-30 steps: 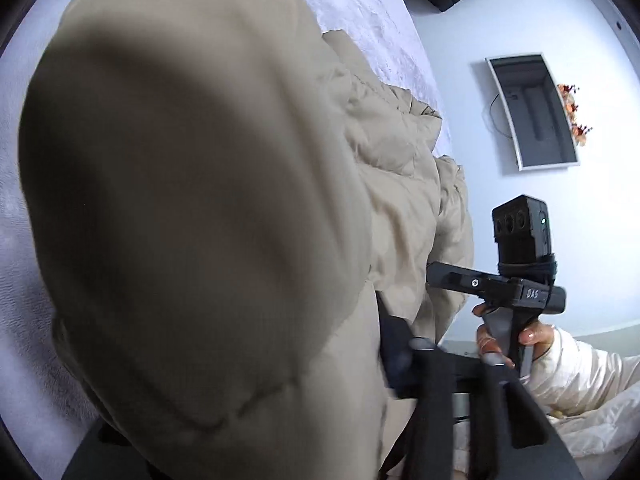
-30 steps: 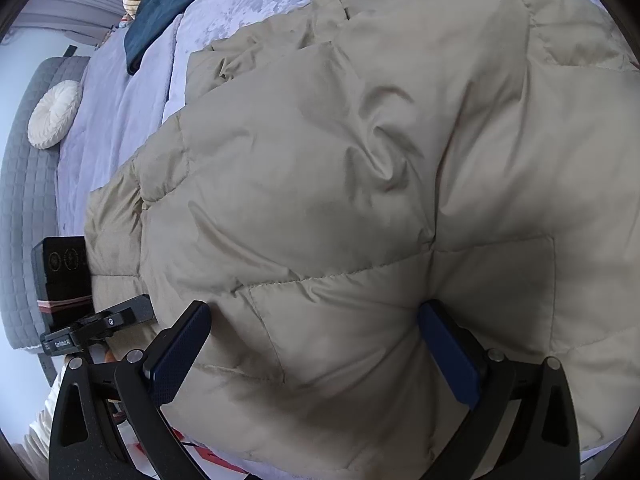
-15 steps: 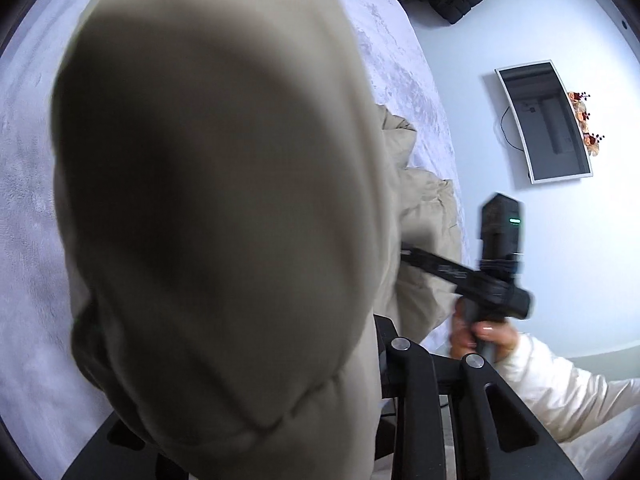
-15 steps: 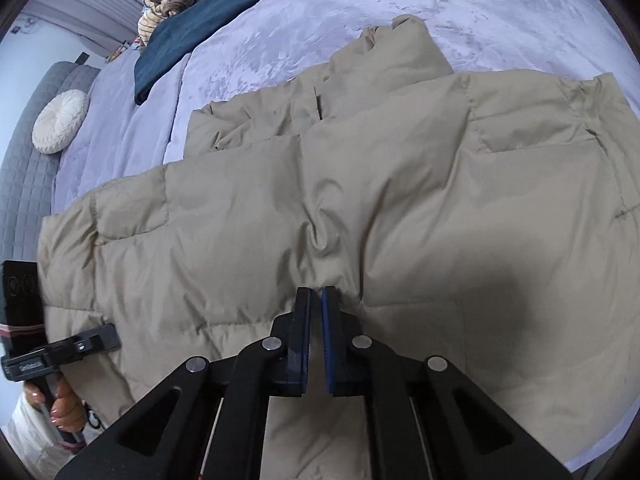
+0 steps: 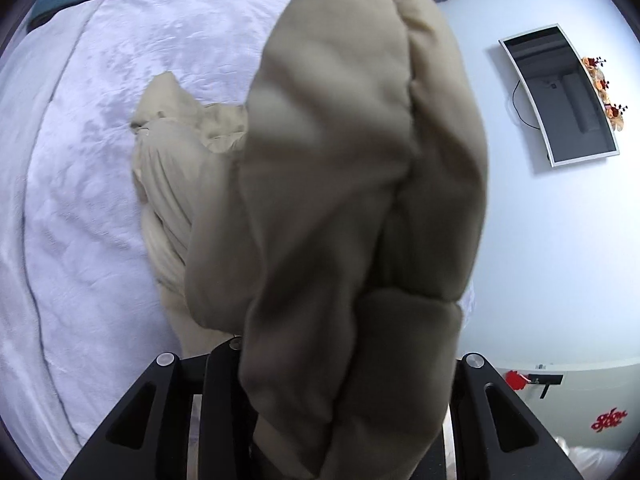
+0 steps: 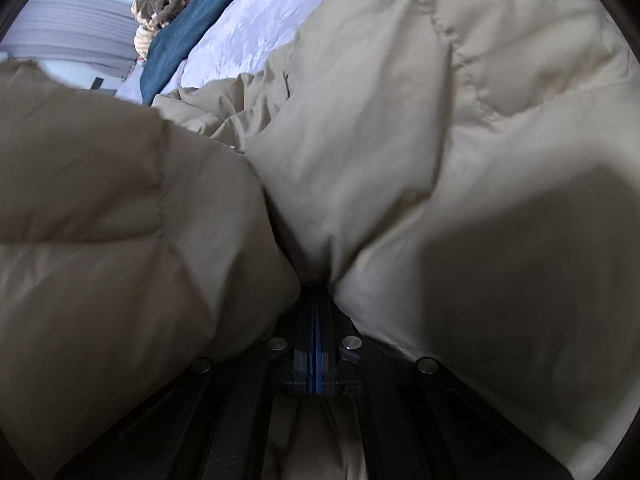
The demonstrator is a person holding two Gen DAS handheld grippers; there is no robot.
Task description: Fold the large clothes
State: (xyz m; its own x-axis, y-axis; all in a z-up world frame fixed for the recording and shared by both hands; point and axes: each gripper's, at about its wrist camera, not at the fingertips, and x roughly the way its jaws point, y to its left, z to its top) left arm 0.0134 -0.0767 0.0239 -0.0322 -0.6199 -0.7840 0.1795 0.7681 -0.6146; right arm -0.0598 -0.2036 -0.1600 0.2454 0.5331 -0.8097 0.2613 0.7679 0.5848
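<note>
Slipping threatens: both grippers, left and right, clamp puffy jacket, bulk toward 12 o'clock.

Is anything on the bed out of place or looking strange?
Nothing looks damaged or spilled. The beige padded jacket is only bunched and half lifted off the white bedspread, held by both grippers mid-fold. Jeans lie in a loose pile at the far end.

You see the beige puffy jacket of smooth matt quilted cloth, the lilac bed cover of soft plush, and blue denim jeans.
</note>
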